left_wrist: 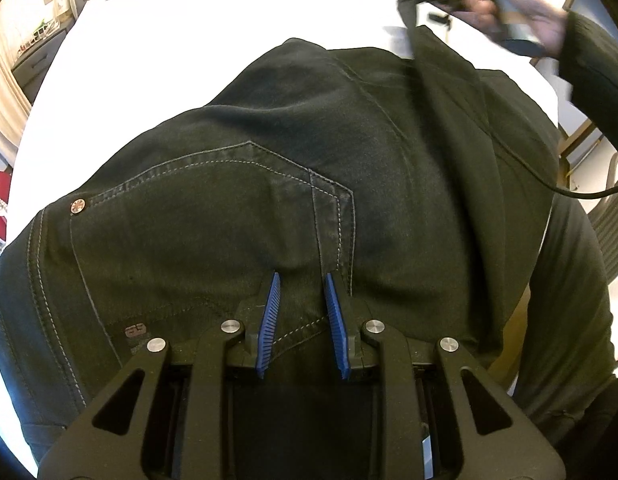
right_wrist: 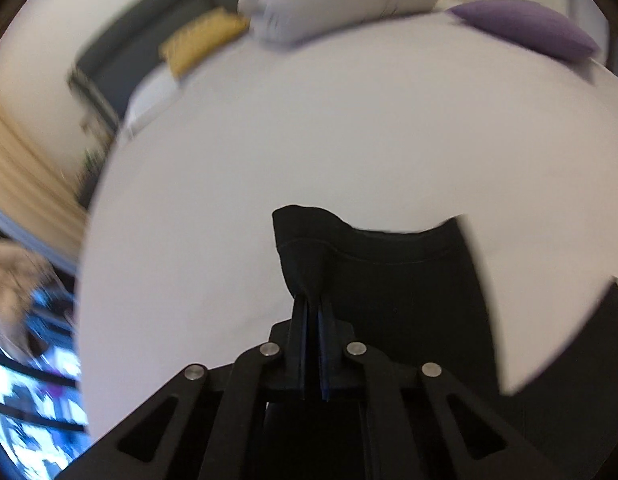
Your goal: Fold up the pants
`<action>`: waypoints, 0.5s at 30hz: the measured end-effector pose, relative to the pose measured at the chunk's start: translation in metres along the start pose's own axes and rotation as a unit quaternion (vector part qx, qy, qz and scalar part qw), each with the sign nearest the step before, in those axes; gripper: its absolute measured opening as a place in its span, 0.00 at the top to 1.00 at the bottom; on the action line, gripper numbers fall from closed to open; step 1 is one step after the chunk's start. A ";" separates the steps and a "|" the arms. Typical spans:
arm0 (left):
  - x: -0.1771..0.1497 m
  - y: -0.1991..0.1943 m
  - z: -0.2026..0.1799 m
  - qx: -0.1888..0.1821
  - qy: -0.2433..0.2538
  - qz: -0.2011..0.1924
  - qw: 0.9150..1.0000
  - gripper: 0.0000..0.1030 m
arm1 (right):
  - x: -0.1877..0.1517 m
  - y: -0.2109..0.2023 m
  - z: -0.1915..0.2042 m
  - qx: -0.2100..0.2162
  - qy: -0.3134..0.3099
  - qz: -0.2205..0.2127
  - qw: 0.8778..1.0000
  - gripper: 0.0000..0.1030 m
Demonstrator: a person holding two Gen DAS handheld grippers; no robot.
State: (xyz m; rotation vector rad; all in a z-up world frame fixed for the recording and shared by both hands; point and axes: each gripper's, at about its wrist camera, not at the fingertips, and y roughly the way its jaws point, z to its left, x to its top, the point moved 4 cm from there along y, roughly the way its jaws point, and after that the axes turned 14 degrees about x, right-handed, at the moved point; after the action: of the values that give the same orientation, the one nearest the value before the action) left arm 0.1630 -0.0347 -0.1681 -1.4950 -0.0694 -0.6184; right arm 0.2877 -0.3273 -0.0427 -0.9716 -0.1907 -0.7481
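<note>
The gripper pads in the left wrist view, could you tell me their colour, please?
Blue, ribbed pads; the left wrist view shows them best.

Right gripper fingers pinching black pants hem, white bed, purple cushion

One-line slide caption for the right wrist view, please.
Right gripper shut on the hem of the black pants, lifted over the white bed.

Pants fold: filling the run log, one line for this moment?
left gripper: open over pants | right gripper: shut on pants hem | surface: white bed
</note>
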 end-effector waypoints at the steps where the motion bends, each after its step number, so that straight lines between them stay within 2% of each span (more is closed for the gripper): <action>1: 0.000 -0.001 -0.001 0.002 0.003 -0.001 1.000 0.78 | 0.003 -0.030 -0.008 0.020 0.017 -0.028 0.999 0.95; 3: 0.000 -0.001 -0.004 0.004 0.005 0.000 1.000 0.78 | 0.007 -0.072 -0.035 0.046 0.048 -0.068 0.995 0.95; 5: 0.000 -0.002 -0.006 0.007 0.007 0.000 1.000 0.77 | -0.002 -0.121 -0.067 0.073 0.095 -0.116 0.986 0.95; 7: 0.001 -0.002 -0.009 0.009 0.009 0.001 1.000 0.78 | -0.024 -0.163 -0.104 0.081 0.137 -0.160 0.974 0.96; 9: 0.002 -0.002 -0.012 0.012 0.008 0.003 1.000 0.77 | -0.047 -0.192 -0.144 0.066 0.171 -0.188 0.965 0.96; 11: 0.002 -0.002 -0.014 0.015 0.007 0.004 1.000 0.77 | -0.076 -0.204 -0.188 0.061 0.222 -0.199 0.952 0.96; 13: 0.003 -0.003 -0.016 0.020 0.011 0.006 1.000 0.77 | -0.108 -0.204 -0.228 0.067 0.289 -0.204 0.933 0.95; 15: 0.005 -0.003 -0.019 0.026 0.016 0.009 0.999 0.77 | -0.122 -0.202 -0.251 0.076 0.310 -0.210 0.924 0.93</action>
State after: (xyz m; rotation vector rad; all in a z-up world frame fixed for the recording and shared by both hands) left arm 0.1596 -0.0541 -0.1650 -1.4331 -0.0459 -0.6216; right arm 0.0218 -0.5380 -0.1055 -0.5081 0.1035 -1.3786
